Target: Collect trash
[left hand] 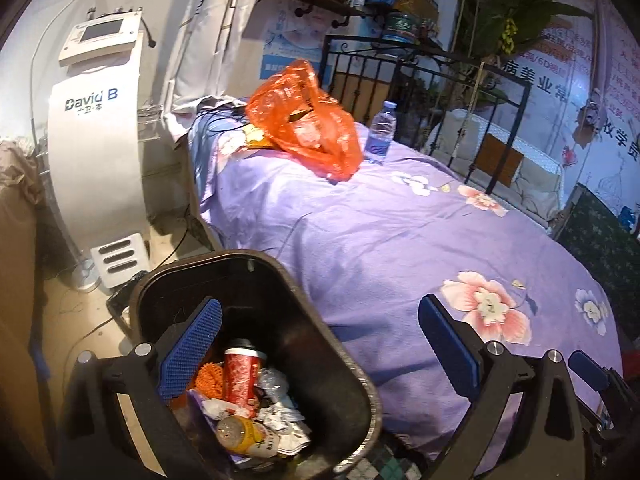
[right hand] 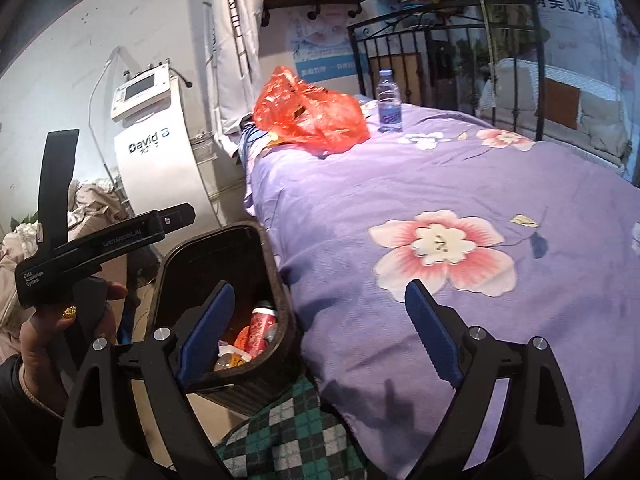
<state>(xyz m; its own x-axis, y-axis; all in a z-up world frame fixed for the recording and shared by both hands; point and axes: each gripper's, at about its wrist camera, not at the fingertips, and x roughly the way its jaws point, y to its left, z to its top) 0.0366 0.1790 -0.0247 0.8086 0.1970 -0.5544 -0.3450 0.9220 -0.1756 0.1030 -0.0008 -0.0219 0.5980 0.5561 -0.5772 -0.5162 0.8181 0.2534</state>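
Both grippers (left hand: pixel 320 340) (right hand: pixel 320 332) agape, orange bag (left hand: pixel 308 120) well beyond, seemingly stuffed.

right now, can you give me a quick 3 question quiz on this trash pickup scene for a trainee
1. True or false: the water bottle lies flat inside the trash bin.
2. Multiple choice: the orange plastic bag rests on A) the floor, B) the purple floral bedspread, C) the wall shelf.
3. Fill in: the jaws of the right gripper are ____, with nothing between them.

Key
1. False. It stands upright on the bedspread, beside the bag.
2. B, near the far end of the bed.
3. Open. The left gripper is open and empty too, while the bin already holds a red can and crumpled paper.
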